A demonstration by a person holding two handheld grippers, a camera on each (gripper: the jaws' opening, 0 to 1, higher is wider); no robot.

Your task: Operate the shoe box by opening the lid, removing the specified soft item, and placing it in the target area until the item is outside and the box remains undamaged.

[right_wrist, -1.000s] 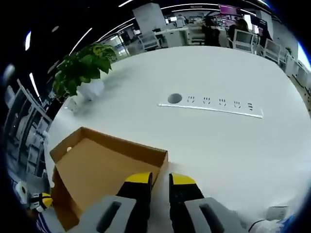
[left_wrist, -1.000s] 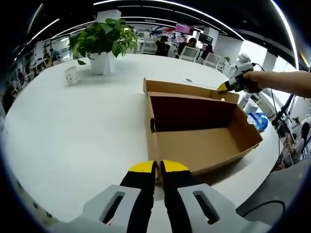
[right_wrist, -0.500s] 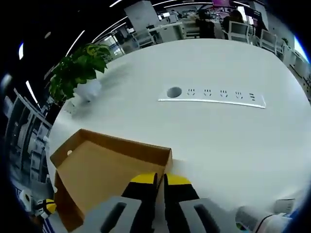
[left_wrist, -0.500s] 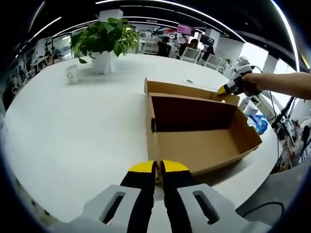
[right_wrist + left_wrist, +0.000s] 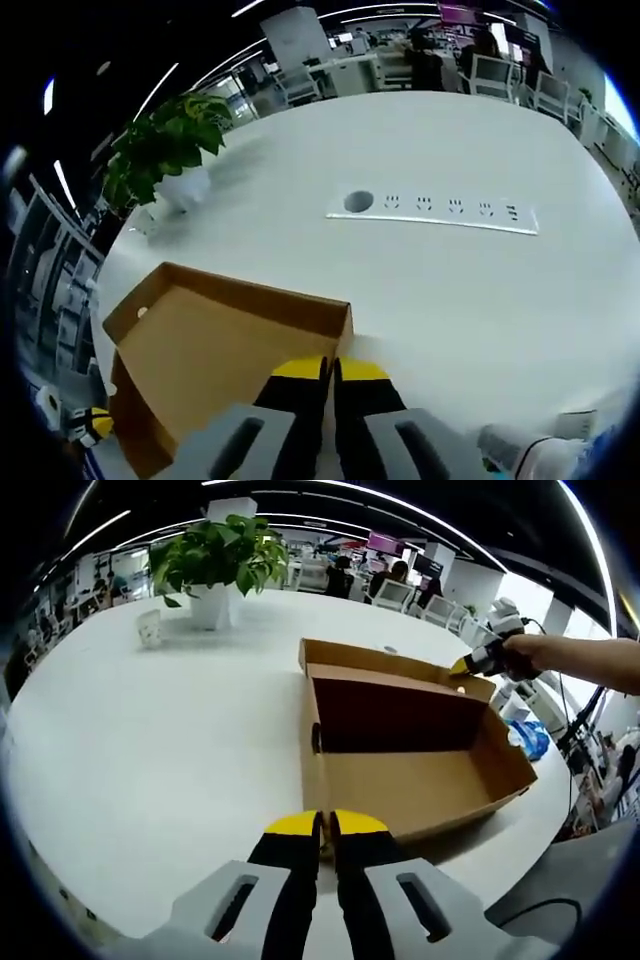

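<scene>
An open brown cardboard shoe box [image 5: 400, 780] lies on the white table [image 5: 150, 740], its inside showing bare cardboard and a dark far wall. Its lid [image 5: 370, 660] is folded back on the far side. My left gripper [image 5: 327, 825] is shut at the box's near corner, with the side wall's edge running into its jaws. A hand holds my right gripper [image 5: 462, 665] at the lid's far right corner. In the right gripper view, my right gripper [image 5: 330, 365] is shut on the edge of the lid [image 5: 210, 350]. My left gripper [image 5: 85, 425] peeks in at the lower left.
A potted plant [image 5: 215, 565] and a small white cup [image 5: 150, 628] stand at the far left of the table. A socket strip [image 5: 430, 208] is set into the tabletop beyond the lid. The table edge and a blue object [image 5: 530, 730] lie right of the box.
My right gripper went from open to shut on the lid's edge. The left gripper and the box have stayed put.
</scene>
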